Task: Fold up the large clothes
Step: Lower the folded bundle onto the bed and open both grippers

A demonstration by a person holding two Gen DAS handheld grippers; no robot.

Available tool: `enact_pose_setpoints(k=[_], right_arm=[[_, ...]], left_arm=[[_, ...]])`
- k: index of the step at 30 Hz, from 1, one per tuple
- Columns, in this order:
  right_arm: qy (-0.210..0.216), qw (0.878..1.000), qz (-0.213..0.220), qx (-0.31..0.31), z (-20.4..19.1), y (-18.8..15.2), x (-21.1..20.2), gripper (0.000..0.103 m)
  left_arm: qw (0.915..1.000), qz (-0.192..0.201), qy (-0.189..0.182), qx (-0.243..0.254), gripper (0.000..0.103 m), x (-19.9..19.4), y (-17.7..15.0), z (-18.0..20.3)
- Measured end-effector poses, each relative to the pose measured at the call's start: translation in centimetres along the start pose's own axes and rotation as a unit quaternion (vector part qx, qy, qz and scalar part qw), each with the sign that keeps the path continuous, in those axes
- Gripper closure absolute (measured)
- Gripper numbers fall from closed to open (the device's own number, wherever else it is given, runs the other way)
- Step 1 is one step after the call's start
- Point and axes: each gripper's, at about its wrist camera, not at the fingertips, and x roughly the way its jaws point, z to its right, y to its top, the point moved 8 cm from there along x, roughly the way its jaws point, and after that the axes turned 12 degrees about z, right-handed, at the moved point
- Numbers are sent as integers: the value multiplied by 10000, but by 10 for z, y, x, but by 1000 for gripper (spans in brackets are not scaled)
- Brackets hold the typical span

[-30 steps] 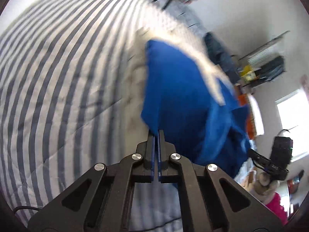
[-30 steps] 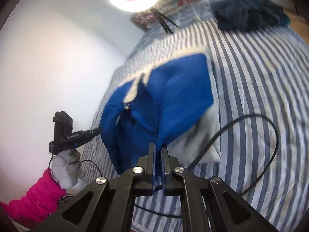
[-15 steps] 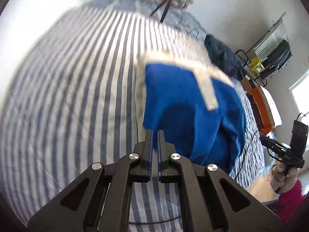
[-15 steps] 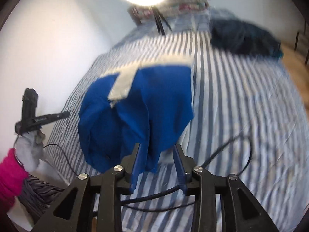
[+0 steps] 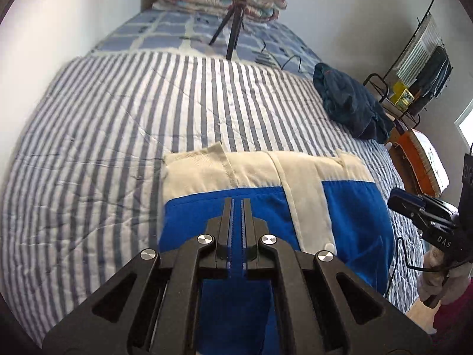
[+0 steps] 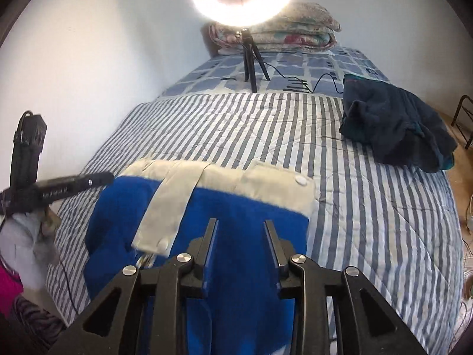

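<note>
A blue garment (image 5: 351, 216) with a cream band (image 5: 195, 174) lies folded on the striped bedspread (image 5: 103, 148), cream edge toward the far side. My left gripper (image 5: 237, 199) hovers over its blue part, shut, with nothing held. In the right wrist view the same garment (image 6: 124, 207) lies below my right gripper (image 6: 241, 222). Those jaws stand apart and are closing, with only the cloth lying beneath them and nothing pressed. A cream strap with a snap (image 6: 165, 210) crosses the blue panel.
A dark blue crumpled garment (image 6: 393, 124) sits at the bed's right side. A ring light on a tripod (image 6: 251, 59) and folded quilts (image 6: 295, 32) stand at the head. A clothes rack (image 5: 419, 68) lines the right wall. A gloved hand (image 6: 26, 236) shows at left.
Both grippers let go of the blue garment and drew back and up. The garment went from hanging to lying flat and folded. The right jaws opened.
</note>
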Motion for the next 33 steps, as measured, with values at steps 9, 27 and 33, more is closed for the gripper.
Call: enact_pose_setpoints(k=[9, 27, 33], right_arm=[[-3, 9970, -746, -186, 15, -46, 76, 85], [450, 9917, -1205, 68, 14, -107, -9, 84], [477, 9894, -1356, 182, 17, -113, -2, 82]], left_arm=[[9972, -639, -217, -332, 100, 49, -38, -30], [9945, -1004, -288, -119, 100, -8, -80, -44], [9943, -999, -365, -19, 100, -8, -81, -43]])
